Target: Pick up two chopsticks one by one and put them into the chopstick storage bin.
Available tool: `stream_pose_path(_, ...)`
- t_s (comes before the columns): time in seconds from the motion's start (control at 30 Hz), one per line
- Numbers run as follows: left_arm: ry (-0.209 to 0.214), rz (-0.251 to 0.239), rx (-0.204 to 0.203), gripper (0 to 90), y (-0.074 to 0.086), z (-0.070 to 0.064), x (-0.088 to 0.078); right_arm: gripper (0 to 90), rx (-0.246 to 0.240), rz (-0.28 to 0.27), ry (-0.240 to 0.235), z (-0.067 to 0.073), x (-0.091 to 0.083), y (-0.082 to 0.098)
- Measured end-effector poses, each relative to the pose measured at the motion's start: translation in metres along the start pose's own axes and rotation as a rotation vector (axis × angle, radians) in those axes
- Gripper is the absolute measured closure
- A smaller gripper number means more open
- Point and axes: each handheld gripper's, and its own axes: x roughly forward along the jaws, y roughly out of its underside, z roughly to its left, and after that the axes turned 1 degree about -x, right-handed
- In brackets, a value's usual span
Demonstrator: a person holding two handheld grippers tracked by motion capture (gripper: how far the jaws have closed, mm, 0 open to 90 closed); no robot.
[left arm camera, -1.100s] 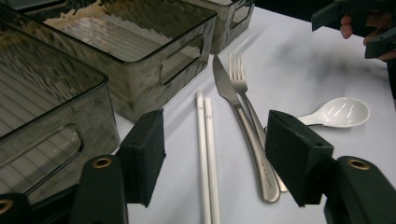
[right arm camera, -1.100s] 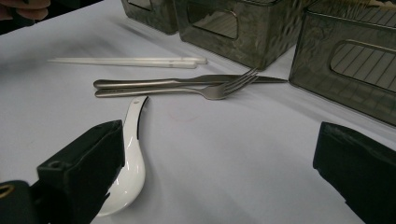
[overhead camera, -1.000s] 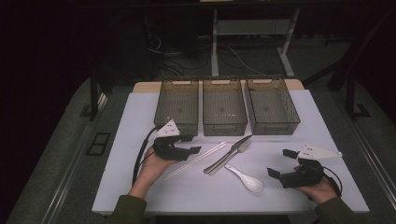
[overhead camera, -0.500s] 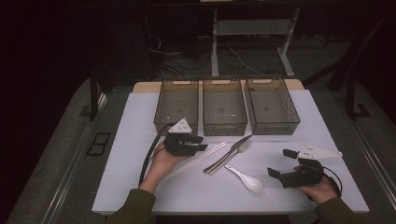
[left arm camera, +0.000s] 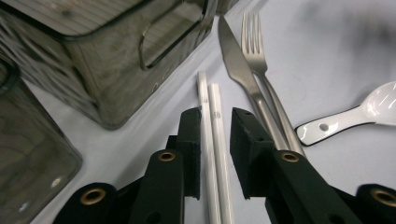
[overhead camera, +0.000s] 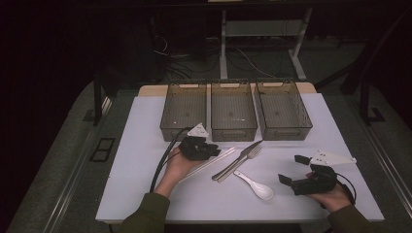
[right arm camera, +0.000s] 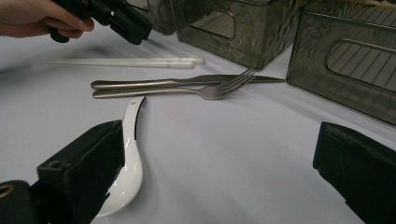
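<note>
I'm working over a white table (overhead camera: 145, 145) in a dark room, with desk legs and loose cables on the floor past its far edge. Three smoky see-through bins (overhead camera: 233, 110) sit side by side along the far edge, and all three look empty from above.

Near the middle of the table lie a pair of white chopsticks (left arm camera: 212, 121), then a knife (left arm camera: 240, 70) and a fork (left arm camera: 259, 60) side by side, touching or nearly so, just beside the chopsticks toward the right edge. A white ceramic spoon (overhead camera: 255, 184) lies nearer the front edge, a little apart from the knife and fork.

My left gripper (left arm camera: 215, 135) sits low over the chopsticks. Its jaws have just been closing, with both sticks running between them. The left pad looks to be against the nearer stick, while a narrow gap shows beside the other pad, so nothing is clamped yet. The nearest bin stands close by on one side, the knife on the other.

My right gripper (overhead camera: 295, 171) rests near the front right corner with its jaws wide apart and nothing between them, the spoon's bowl just beside one jaw.
</note>
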Motion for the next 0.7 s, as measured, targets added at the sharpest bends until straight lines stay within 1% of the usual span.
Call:
stream_pose_path(0.07,-0.004,0.015,-0.007,74.1,0.002,0.0,0.002,2.1,0.0,0.001,0.0,0.0,0.0,0.0)
stream_pose_path(0.1,-0.004,0.015,-0.007,74.9,0.002,0.0,0.002,2.1,-0.001,-0.001,0.001,0.0,0.0,0.0)
stream_pose_path(0.13,-0.005,0.029,-0.005,75.8,0.003,0.001,0.005,2.1,0.0,-0.002,0.001,0.0,0.0,0.0)
stream_pose_path(0.17,-0.005,0.035,-0.02,76.2,0.004,0.0,0.006,2.1,0.0,-0.002,0.001,0.0,0.0,0.0)
stream_pose_path(0.2,-0.004,0.038,-0.008,76.6,0.004,0.001,0.007,2.1,0.0,-0.002,0.001,0.0,0.0,0.0)
stream_pose_path(0.3,-0.004,0.042,-0.018,77.7,0.004,-0.002,0.009,2.1,-0.001,-0.002,0.002,0.0,0.0,0.0)
stream_pose_path(0.33,-0.003,0.048,0.003,77.9,0.004,-0.001,0.009,2.2,-0.001,-0.002,0.002,0.0,0.0,0.0)
stream_pose_path(0.37,-0.007,0.055,-0.01,78.1,0.005,-0.002,0.009,2.1,-0.002,-0.001,0.002,0.0,0.0,0.0)
stream_pose_path(0.43,-0.006,0.061,-0.005,78.6,0.005,-0.002,0.011,2.2,-0.001,-0.002,0.001,0.0,0.0,0.0)
stream_pose_path(0.47,-0.005,0.064,0.008,79.0,0.005,-0.001,0.012,2.1,-0.001,-0.002,0.002,0.0,0.0,0.0)
stream_pose_path(0.57,-0.008,0.076,0.005,80.1,0.006,0.0,0.013,2.1,-0.001,-0.003,0.003,0.0,0.0,0.0)
stream_pose_path(0.63,-0.009,0.078,-0.011,80.7,0.007,0.0,0.013,2.1,-0.001,-0.002,0.002,0.0,0.0,0.0)
stream_pose_path(0.7,-0.009,0.078,-0.014,81.2,0.007,0.0,0.013,2.1,-0.001,-0.002,0.002,0.0,0.0,0.0)
